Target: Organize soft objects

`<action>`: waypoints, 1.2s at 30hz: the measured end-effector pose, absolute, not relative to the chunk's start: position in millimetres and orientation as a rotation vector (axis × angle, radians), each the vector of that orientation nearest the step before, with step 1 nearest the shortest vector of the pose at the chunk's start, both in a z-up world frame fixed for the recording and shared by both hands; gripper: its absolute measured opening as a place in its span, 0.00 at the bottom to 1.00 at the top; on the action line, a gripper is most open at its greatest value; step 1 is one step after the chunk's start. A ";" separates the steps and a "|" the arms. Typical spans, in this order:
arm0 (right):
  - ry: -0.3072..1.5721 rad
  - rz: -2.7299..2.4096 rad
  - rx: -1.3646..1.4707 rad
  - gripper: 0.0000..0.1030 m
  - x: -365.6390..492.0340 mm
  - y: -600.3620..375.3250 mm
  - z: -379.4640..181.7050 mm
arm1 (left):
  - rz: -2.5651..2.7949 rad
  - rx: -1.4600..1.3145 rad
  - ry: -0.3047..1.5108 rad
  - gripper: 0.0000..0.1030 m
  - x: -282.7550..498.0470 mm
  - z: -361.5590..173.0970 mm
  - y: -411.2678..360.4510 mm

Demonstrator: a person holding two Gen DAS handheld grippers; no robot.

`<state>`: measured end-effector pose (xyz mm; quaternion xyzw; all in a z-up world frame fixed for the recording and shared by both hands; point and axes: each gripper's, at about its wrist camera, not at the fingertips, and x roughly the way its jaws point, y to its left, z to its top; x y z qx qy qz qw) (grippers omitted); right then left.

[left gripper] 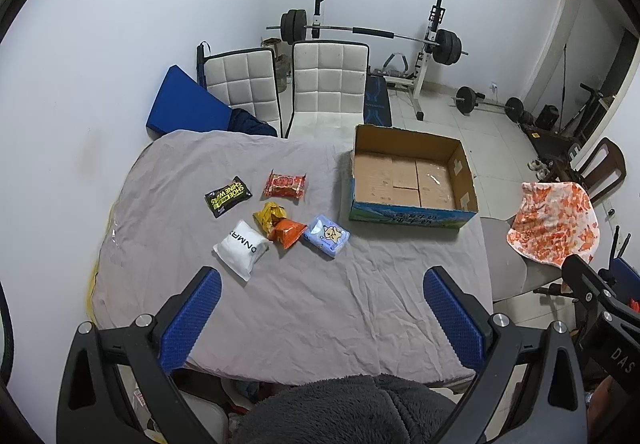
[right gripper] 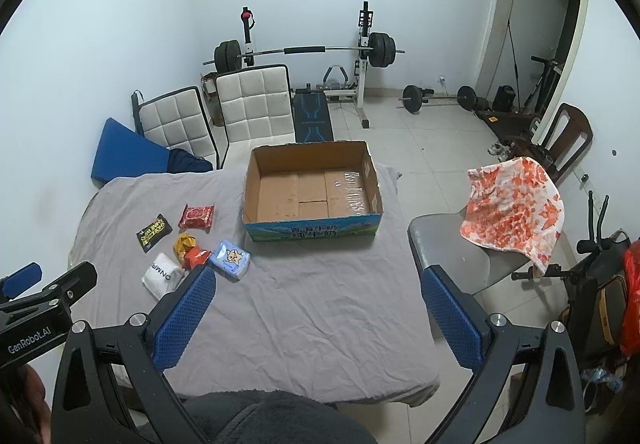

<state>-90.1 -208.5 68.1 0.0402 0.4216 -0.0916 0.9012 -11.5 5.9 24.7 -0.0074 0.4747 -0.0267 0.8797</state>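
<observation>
Several soft packets lie on the grey-covered table (left gripper: 320, 304): a black shoe-wipes pack (left gripper: 229, 195), a red snack pack (left gripper: 285, 184), a yellow and orange crumpled bag (left gripper: 278, 228), a white pouch (left gripper: 241, 249) and a blue tissue pack (left gripper: 326, 235). An open cardboard box (left gripper: 412, 180) stands empty at the right. My left gripper (left gripper: 320, 308) is open and empty, above the table's near edge. My right gripper (right gripper: 316, 308) is open and empty too, with the box (right gripper: 312, 192) ahead and the blue tissue pack (right gripper: 231, 259) to its left.
Two white padded chairs (left gripper: 320, 84) stand behind the table beside a blue cushion (left gripper: 184, 104). A grey chair with an orange-patterned towel (right gripper: 516, 208) stands right of the table. A barbell rack (right gripper: 304, 52) and weights stand at the far wall.
</observation>
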 end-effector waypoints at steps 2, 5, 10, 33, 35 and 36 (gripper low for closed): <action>0.873 -0.190 0.084 1.00 -90.2 -209.3 67.5 | -0.054 -0.018 0.992 1.00 -11.7 23.8 4.2; 0.882 -0.186 0.092 1.00 -88.1 -215.3 65.3 | -0.044 -0.026 1.004 1.00 -9.9 20.3 1.9; 0.914 -0.166 0.111 1.00 -76.2 -228.2 53.7 | -0.005 -0.053 1.014 1.00 -0.7 7.9 4.0; 1.324 0.223 -0.148 1.00 135.2 -126.3 -217.7 | 0.201 0.107 1.328 1.00 127.9 -214.1 120.2; 1.363 0.244 -0.179 1.00 158.2 -106.7 -244.5 | 0.158 0.141 1.364 1.00 145.3 -236.9 124.5; 1.380 0.246 -0.194 1.00 167.3 -98.9 -255.0 | 0.134 0.159 1.389 1.00 156.0 -251.3 128.1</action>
